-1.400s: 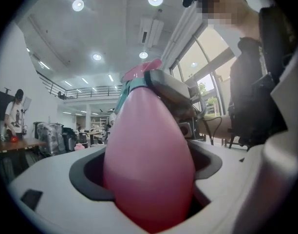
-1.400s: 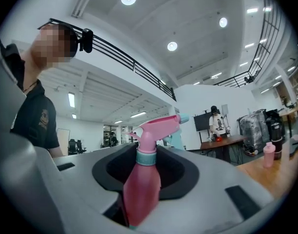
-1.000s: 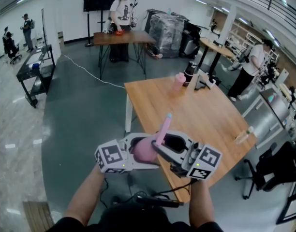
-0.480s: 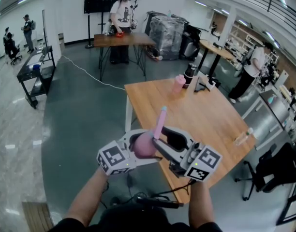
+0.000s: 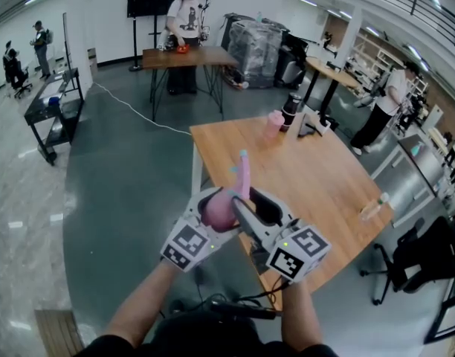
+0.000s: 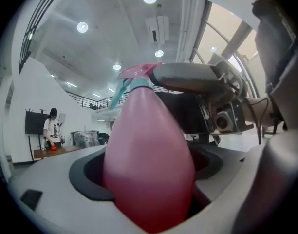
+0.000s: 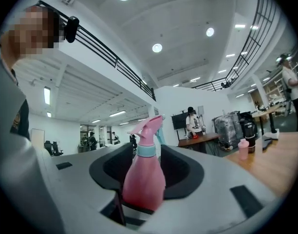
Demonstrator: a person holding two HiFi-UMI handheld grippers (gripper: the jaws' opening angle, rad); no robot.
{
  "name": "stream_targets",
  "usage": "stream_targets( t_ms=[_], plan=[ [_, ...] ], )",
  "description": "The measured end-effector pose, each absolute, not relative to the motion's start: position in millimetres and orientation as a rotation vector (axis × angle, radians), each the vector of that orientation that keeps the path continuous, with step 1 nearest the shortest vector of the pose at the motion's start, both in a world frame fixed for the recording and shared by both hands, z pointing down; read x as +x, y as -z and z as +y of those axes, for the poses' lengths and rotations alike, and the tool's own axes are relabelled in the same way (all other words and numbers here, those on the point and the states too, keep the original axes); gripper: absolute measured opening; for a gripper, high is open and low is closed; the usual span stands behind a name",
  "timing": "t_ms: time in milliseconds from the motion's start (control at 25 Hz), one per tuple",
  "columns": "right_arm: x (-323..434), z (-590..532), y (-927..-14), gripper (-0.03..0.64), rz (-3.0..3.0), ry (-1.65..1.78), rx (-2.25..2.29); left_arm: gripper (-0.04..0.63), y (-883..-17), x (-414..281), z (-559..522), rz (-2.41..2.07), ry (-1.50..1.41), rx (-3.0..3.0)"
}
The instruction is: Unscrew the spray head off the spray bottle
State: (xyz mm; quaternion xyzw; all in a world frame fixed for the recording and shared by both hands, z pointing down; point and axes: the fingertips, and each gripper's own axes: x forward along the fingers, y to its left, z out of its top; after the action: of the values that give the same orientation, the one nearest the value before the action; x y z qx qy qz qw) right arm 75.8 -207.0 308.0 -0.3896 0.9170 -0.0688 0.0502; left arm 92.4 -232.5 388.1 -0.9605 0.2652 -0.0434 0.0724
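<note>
Spray bottle (image 6: 149, 165): hanging in the air by the near left edge of the bench (image 5: 324, 192), not resting on it, and standing roughly upright.
Left hand-held gripper (image 6: 151, 189): pinching the bottle's pink belly, with the jaws pressing on both flanks.
Right hand-held gripper (image 7: 146, 179): its jaws have just been opening and are now standing spread wide. The bottle is sitting between them, but neither jaw seems to be pressing on it.
Spray head (image 7: 148, 126): sitting on the neck above a pale green collar (image 7: 146, 151), so the unscrewing is looking unfinished.
Weight: probably feeling light, being thin plastic. Whether it is holding any liquid is not showing.
Stiffness: the belly is likely giving a little under a squeeze, while the collar and head are looking harder.
Slip: the smooth, tapering body is inviting the bottle to slide or spin inside a loose pinch.
Where to hold: the belly grip is suiting the bracing job. The turning jaws are better going onto the collar or the head's thick base, since the trigger is looking thin and breakable.
</note>
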Motion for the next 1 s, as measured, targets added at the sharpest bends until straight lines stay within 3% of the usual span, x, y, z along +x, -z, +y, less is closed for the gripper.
stream_targets(
  t_ms=[320, 600, 1000],
  plan=[
    [76, -214, -312, 0.179, 2.734, 0.3, -1.259, 0.442, -396, 96, -237, 0.89, 0.231, -2.797],
    [79, -215, -314, 0.141, 2.726, 0.284, -1.298, 0.442, -400, 96, -237, 0.892, 0.246, -2.799],
    [78, -203, -309, 0.137, 2.84, 0.215, -1.129, 0.442, -394, 101, -218, 0.642, 0.217, -2.904]
  ],
)
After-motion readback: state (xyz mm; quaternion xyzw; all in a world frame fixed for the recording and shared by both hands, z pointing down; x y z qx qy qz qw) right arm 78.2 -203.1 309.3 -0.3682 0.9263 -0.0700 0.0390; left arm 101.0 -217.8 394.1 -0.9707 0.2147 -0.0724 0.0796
